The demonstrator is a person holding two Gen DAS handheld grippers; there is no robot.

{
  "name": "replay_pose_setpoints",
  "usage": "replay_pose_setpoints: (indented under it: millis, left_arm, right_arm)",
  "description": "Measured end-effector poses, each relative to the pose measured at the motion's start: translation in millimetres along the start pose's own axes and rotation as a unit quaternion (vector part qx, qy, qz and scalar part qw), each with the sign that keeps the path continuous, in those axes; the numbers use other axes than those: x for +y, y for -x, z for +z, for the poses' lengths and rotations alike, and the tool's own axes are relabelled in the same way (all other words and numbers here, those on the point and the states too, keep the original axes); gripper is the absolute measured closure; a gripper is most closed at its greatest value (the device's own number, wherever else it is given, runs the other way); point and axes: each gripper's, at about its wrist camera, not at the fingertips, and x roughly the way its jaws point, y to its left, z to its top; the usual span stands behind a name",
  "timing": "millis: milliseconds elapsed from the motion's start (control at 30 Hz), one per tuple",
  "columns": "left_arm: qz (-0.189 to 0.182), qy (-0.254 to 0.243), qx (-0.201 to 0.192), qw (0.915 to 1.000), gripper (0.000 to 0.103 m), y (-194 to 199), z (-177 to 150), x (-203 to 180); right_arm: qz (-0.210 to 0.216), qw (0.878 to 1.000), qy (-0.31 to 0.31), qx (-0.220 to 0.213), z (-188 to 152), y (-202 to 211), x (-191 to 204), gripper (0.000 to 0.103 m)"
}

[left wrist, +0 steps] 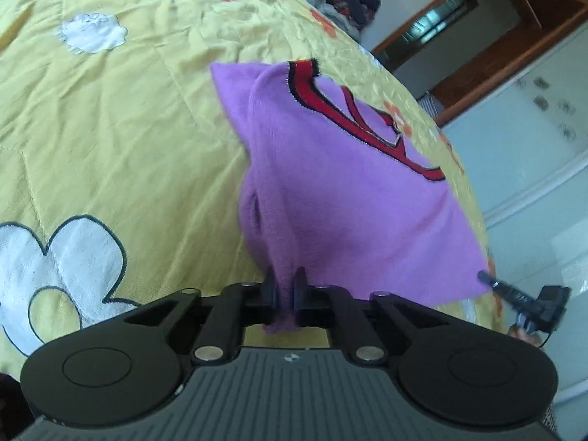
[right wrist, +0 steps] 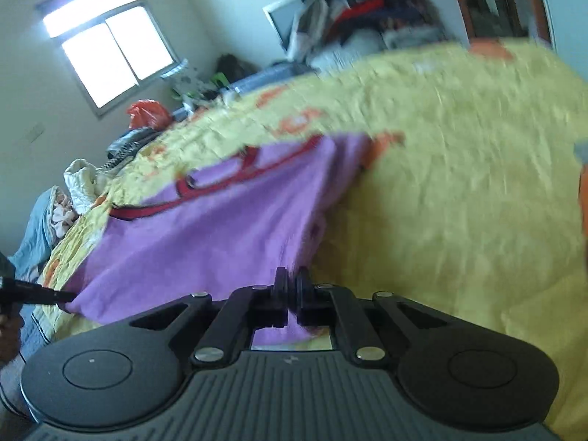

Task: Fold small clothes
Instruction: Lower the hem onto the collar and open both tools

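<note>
Lifting in progress: small purple knit garment with red-and-black trim (left wrist: 330, 198), held taut above yellow quilted bedspread with flower appliqués (left wrist: 110, 128). Left gripper (left wrist: 284, 286): fingers clamped on one bunched edge. Right gripper (right wrist: 292, 286): fingers clamped on the opposite corner. Step judged: fold under way. Next move likely needs both held corners carried across together, then laid flat.

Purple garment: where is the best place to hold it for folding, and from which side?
At its two near corners, from the near edge. The purple garment lies spread over the yellow quilt, and each hand-held gripper, left and right, already pinches a corner there, keeping the near edge stretched between them.
</note>
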Motion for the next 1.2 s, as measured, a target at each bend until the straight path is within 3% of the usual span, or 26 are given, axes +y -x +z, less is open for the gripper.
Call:
replay_pose_setpoints:
  millis: [100, 167, 367, 467, 533, 600, 733, 800, 900, 933, 1000, 1067, 1100, 1167, 1200]
  left_arm:
    - [-0.002, -0.033, -0.004, 0.9994, 0.098, 20.5, 5.6, -11.6]
    - [0.000, -0.057, 0.003, 0.9983, 0.098, 27.7, 8.4, -13.4]
    - [0.031, -0.073, 0.055, 0.9953, 0.098, 9.8, -2.1, 12.8]
    - [0.020, -0.072, 0.037, 0.9965, 0.098, 17.2, 4.1, 12.7]
    - [0.008, -0.102, 0.016, 0.9946, 0.098, 34.6, 9.5, 1.7]
    - [0.008, -0.132, 0.015, 0.9912, 0.099, 45.4, 14.7, -5.3]
    - [0.043, -0.162, 0.073, 0.9832, 0.103, 25.5, 5.9, 4.0]
    - [0.032, -0.161, 0.066, 0.9842, 0.103, 33.7, -0.1, 6.9]
    - [0.014, -0.156, 0.035, 0.9870, 0.103, 54.6, -1.1, 8.8]
    - [0.000, -0.153, 0.028, 0.9879, 0.103, 60.5, -0.7, 10.4]
    - [0.007, -0.135, 0.012, 0.9907, 0.103, 65.3, 3.4, 10.3]
    - [-0.011, -0.125, -0.002, 0.9921, 0.103, 65.6, 8.6, 1.1]
    - [-0.019, -0.111, -0.013, 0.9936, 0.100, 63.3, 11.9, -4.9]
    - [-0.034, -0.098, -0.010, 0.9945, 0.083, 47.4, 21.6, -25.4]
    - [-0.031, -0.099, -0.021, 0.9944, 0.067, 36.1, 25.5, -37.9]
  right_arm:
    - [0.018, 0.999, 0.023, -0.026, 12.7, 19.8, 20.3, 0.100]
    - [0.009, 0.999, 0.032, -0.029, 17.5, 24.7, 23.0, 0.100]
    - [-0.030, 0.999, -0.006, 0.040, -6.9, -1.6, -21.4, 0.100]
    - [-0.013, 1.000, -0.009, 0.008, 0.7, 17.0, -11.3, 0.100]
    - [-0.004, 1.000, 0.000, -0.021, 11.4, 37.5, 1.9, 0.101]
    - [-0.002, 1.000, 0.013, -0.023, 14.2, 48.8, 5.7, 0.101]
    - [-0.033, 0.999, -0.002, 0.032, -11.7, 34.2, -17.0, 0.101]
    - [-0.013, 1.000, -0.019, 0.012, -18.3, 46.4, -14.7, 0.101]
    - [-0.022, 1.000, -0.014, -0.004, -19.0, 62.9, -13.9, 0.103]
    - [-0.048, 0.999, -0.019, 0.005, -19.7, 60.5, -22.5, 0.103]
    - [-0.087, 0.994, -0.045, 0.049, -23.8, 50.5, -45.2, 0.102]
    - [-0.079, 0.993, -0.083, 0.010, -21.1, 65.4, -53.7, 0.099]
    - [-0.066, 0.994, -0.082, -0.014, -15.1, 72.4, -48.5, 0.099]
    - [-0.059, 0.997, -0.042, -0.035, -0.4, 68.1, -19.2, 0.099]
    - [-0.067, 0.997, -0.008, -0.027, 7.4, 54.1, 1.6, 0.099]
